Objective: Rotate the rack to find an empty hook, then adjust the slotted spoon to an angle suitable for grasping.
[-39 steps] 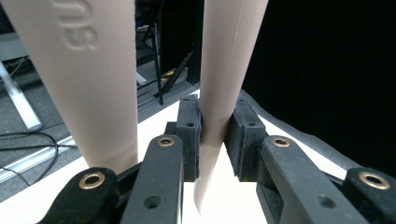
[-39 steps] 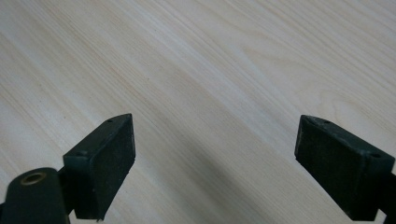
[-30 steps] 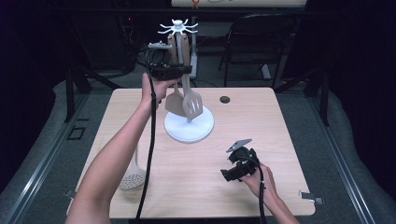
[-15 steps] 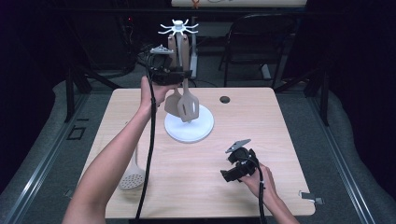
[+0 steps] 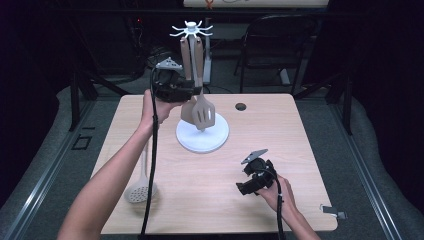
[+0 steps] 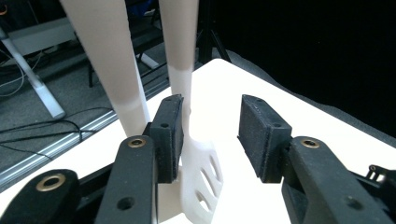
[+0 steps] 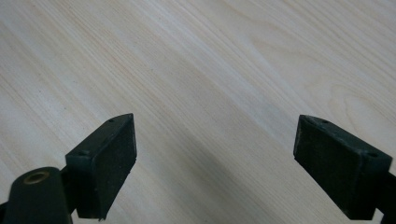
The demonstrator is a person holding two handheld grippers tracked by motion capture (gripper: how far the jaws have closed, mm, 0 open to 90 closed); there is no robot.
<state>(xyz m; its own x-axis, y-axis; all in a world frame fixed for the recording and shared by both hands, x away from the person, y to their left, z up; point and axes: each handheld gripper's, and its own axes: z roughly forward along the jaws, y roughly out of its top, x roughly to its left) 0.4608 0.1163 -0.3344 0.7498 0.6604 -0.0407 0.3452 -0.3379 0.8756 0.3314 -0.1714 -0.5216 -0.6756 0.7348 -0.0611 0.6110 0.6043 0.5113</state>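
Wooden table (image 5: 210, 200), unlabelled slotted spatula (image 5: 204, 114) hanging, left hand-held gripper (image 6: 210, 135) just opening

Left tongs (image 5: 186, 91) up against hanging slotted spatula (image 5: 203, 111) and second wooden utensil (image 5: 185, 60) on rack (image 5: 191, 31), jaws just opening, spatula handle against one pad with a gap to the other; round white base (image 5: 202, 138) directly below, blocking any low pass there. Right tongs (image 5: 248, 186) low over bare bench (image 5: 210, 195), jaws spread wide with only wood grain between them; open bench between them and the base. Skimmer (image 5: 141, 189) flat near the left front edge, small dark hole (image 5: 241, 106) behind the base.
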